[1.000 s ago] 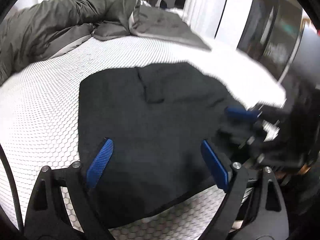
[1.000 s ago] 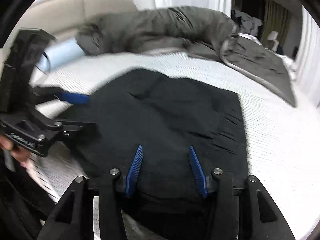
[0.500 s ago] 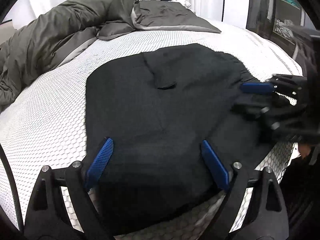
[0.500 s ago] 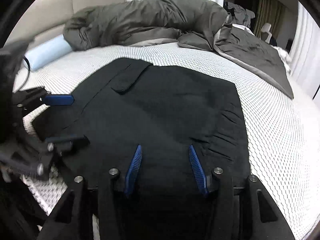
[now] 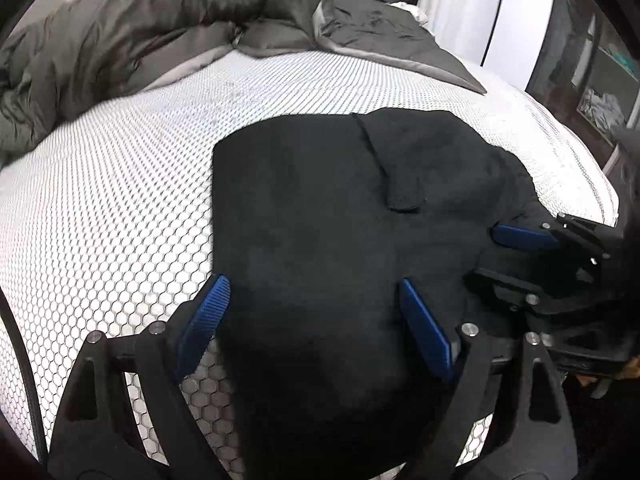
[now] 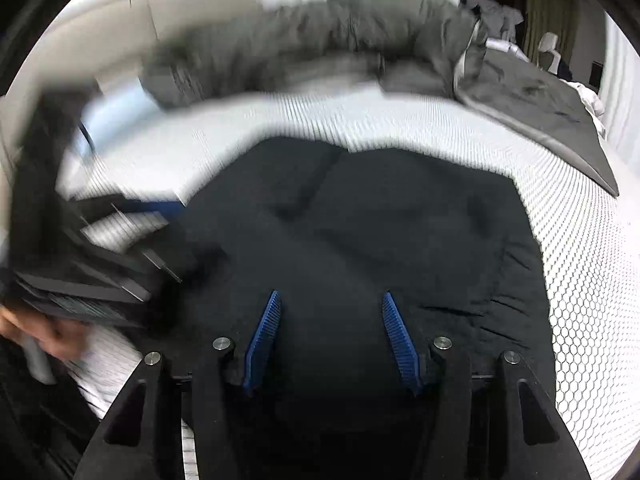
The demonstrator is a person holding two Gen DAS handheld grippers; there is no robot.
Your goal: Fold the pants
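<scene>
Black pants (image 5: 320, 220) lie folded into a flat patch on the white honeycomb-pattern bed; they also show in the right wrist view (image 6: 380, 232). My left gripper (image 5: 312, 292) is open, its blue pads spread over the near edge of the pants, holding nothing. My right gripper (image 6: 330, 308) is open over the near part of the pants, holding nothing. The right gripper shows in the left wrist view (image 5: 520, 256) at the pants' right edge. The left gripper shows blurred in the right wrist view (image 6: 120, 240) at the left.
A rumpled grey duvet (image 5: 140, 24) is heaped along the far side of the bed (image 5: 100, 200). A light blue pillow (image 6: 108, 116) lies at the headboard. A dark cabinet (image 5: 592, 60) stands beyond the bed's right edge.
Both grippers have shifted a little over the pants and stay open. The right wrist view is now motion-blurred. The pants lie as before.
</scene>
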